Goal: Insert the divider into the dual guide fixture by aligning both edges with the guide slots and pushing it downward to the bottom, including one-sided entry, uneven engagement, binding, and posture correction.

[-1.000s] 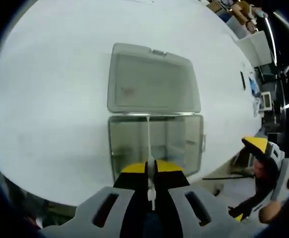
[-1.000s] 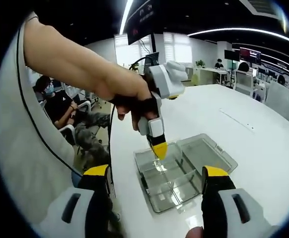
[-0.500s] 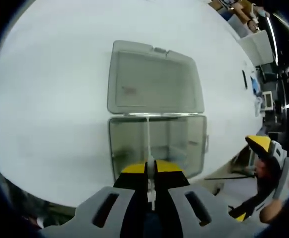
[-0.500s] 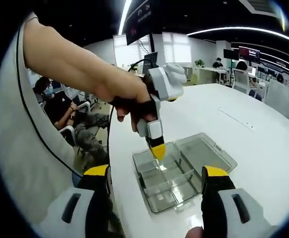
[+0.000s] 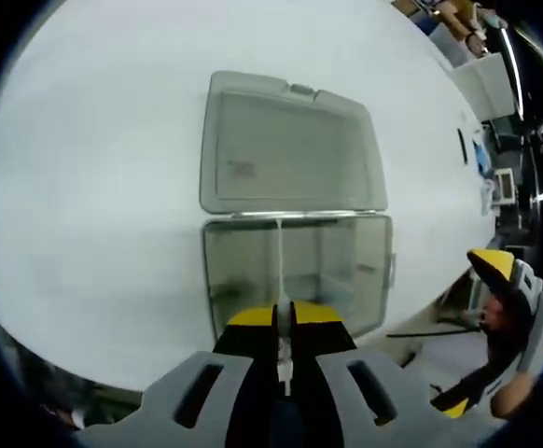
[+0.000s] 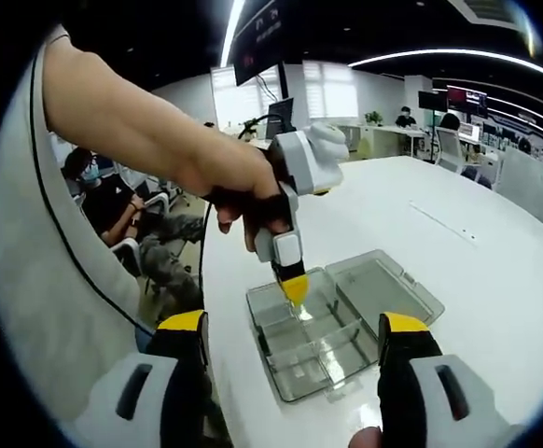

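Observation:
A clear plastic box [image 5: 295,271] lies on the white table [image 5: 85,187] with its lid [image 5: 290,149] folded back flat. My left gripper [image 5: 284,313] is shut on a thin clear divider [image 5: 279,266], which I see edge-on as a pale line running over the box's middle. In the right gripper view a hand holds the left gripper [image 6: 293,291] tips-down over the near-left part of the box [image 6: 332,331], beside the open lid [image 6: 383,289]. My right gripper [image 6: 293,325] stands open with nothing between its fingers, back from the box. It also shows at the right edge as right gripper [image 5: 500,280].
The box sits close to the table's curved edge [image 6: 217,355]. A seated person [image 6: 113,201] and chairs are beyond that edge on the left. Desks and monitors [image 6: 458,103] fill the far room. Bare white tabletop [image 6: 458,243] spreads to the right of the box.
The left gripper with the divider has sunk slightly toward the box. The right gripper has drifted a little away from the box and stays open.

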